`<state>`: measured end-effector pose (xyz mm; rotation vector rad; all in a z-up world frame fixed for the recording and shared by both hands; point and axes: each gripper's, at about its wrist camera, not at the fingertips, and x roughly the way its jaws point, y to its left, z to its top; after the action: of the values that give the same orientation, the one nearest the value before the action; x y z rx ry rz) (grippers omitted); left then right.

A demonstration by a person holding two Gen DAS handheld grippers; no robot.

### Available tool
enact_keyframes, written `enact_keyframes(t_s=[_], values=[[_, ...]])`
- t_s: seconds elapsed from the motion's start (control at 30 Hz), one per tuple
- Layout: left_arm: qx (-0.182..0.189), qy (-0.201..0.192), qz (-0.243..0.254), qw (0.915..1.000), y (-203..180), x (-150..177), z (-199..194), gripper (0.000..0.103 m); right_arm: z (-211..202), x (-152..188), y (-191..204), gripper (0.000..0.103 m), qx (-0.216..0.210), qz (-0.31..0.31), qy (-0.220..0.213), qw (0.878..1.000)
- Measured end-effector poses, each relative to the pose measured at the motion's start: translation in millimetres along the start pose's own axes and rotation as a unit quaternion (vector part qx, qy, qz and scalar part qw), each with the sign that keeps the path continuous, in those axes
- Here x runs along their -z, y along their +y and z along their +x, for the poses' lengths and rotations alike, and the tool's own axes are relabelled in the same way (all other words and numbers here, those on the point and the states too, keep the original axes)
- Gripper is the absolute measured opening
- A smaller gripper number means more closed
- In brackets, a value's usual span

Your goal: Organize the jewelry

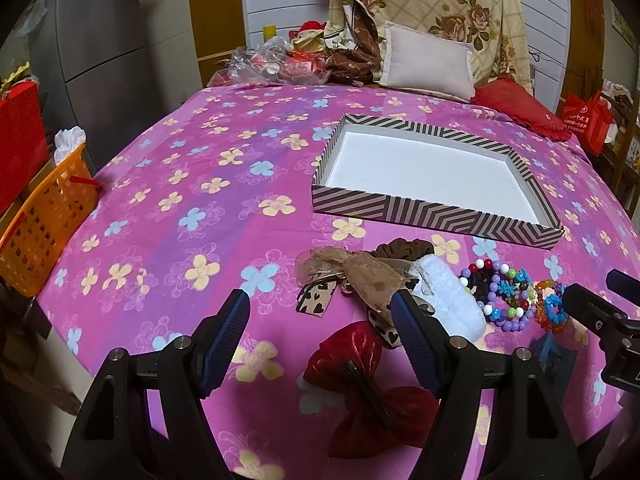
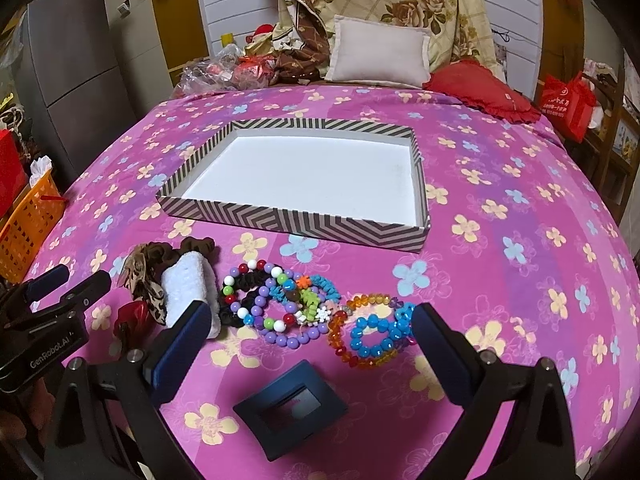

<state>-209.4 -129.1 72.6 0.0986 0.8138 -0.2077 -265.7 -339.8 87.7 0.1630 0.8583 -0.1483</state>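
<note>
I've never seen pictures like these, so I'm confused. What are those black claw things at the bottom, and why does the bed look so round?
Those claws are two grabbing tools, one in each of a person's hands. Each has a tiny camera looking along its two fingers, and that lens bends everything, so the flat bed looks round. One picture comes from the left gripper, the other from the right gripper. Both are open and hold nothing.

On the pink flowered bedspread sits an empty striped box. Nearer the camera lie beaded bracelets, a blue and orange bracelet, a white fluffy hair band, a red bow, a leopard-print bow and a dark square clip.
</note>
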Motion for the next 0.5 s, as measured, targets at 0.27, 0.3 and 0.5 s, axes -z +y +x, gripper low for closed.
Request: enact_keyframes(t_s=[0.27, 0.3, 0.5], values=[[0.003, -0.007, -0.003, 1.0, -1, 1, -12, 0.073, -9, 0, 1, 0.102, -0.003, 0.005, -0.008, 1.0], [0.004, -0.007, -0.004, 1.0, -2, 2, -14, 0.073, -11, 0, 2, 0.102, -0.003, 0.006, -0.007, 1.0], [0.006, -0.013, -0.004, 0.9999, -5, 9, -27, 0.073, -24, 10, 2, 0.102, -0.001, 0.013, -0.01, 1.0]])
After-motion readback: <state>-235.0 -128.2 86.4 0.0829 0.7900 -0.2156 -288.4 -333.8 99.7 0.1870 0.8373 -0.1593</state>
